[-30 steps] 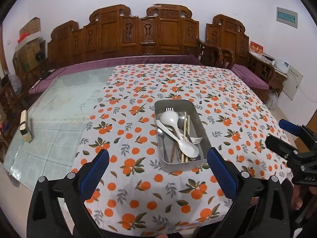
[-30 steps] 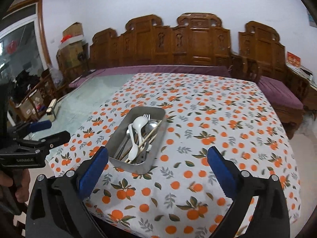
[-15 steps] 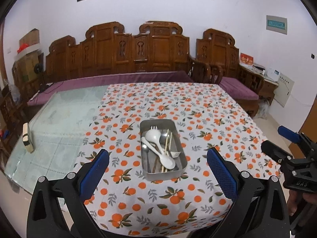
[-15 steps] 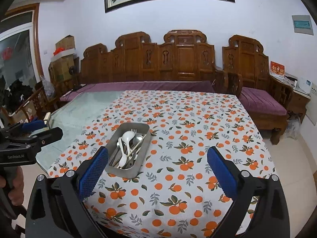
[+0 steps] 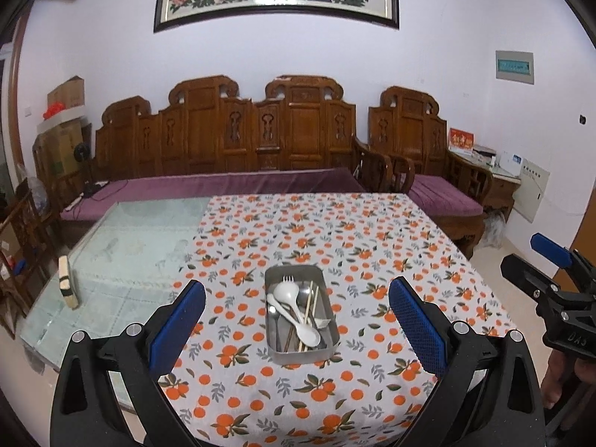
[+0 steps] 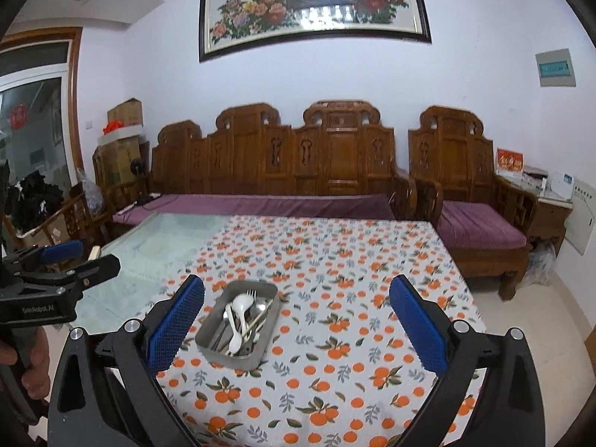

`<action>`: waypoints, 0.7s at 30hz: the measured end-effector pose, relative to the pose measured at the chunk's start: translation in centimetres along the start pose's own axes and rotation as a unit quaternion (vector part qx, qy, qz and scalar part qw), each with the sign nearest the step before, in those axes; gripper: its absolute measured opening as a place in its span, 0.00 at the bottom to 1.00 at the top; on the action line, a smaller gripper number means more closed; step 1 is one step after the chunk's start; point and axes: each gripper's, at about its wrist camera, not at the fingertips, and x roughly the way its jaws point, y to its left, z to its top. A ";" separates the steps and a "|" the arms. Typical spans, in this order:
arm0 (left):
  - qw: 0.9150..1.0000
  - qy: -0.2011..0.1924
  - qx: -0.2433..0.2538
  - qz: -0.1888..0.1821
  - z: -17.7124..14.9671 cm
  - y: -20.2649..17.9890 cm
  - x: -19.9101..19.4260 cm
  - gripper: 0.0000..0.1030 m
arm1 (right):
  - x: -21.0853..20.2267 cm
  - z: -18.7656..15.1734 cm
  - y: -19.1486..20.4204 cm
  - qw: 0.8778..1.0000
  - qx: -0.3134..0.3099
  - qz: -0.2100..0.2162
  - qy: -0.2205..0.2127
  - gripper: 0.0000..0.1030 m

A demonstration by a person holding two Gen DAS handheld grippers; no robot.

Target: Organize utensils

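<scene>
A metal tray [image 5: 332, 348] stands on the orange-patterned tablecloth [image 5: 354, 246] near the table's front edge. It holds white plastic spoons [image 5: 287, 292], a white fork [image 5: 287, 279], wooden chopsticks [image 5: 310, 303] and metal cutlery, all heaped together. The tray also shows in the right wrist view [image 6: 208, 346]. My left gripper [image 5: 297, 329] is open and empty, held back from the table in line with the tray. My right gripper [image 6: 297, 329] is open and empty, to the right of the tray.
The table's left part is bare glass [image 5: 126, 246] with a small brush-like block [image 5: 68, 281] on it. A carved wooden bench with purple cushions [image 5: 231, 182] stands behind the table. A wooden armchair [image 6: 480, 223] is at the right.
Both grippers have pulled back and risen away from the table. The tray now looks smaller and farther off. The utensils in it have not moved.
</scene>
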 end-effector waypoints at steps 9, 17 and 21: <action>0.999 -0.039 -0.005 0.001 2.4 -0.8 -2.9 0.92 | -2.4 2.6 0.1 0.999 -0.003 -0.015 -0.039 0.97; 0.998 -0.058 -0.004 0.006 2.6 -0.4 -4.3 0.92 | -4.2 3.1 0.4 0.998 0.000 -0.014 -0.058 0.97; 0.998 -0.064 -0.002 0.012 2.4 -0.3 -4.6 0.92 | -4.7 3.0 0.5 0.998 0.000 -0.013 -0.063 0.97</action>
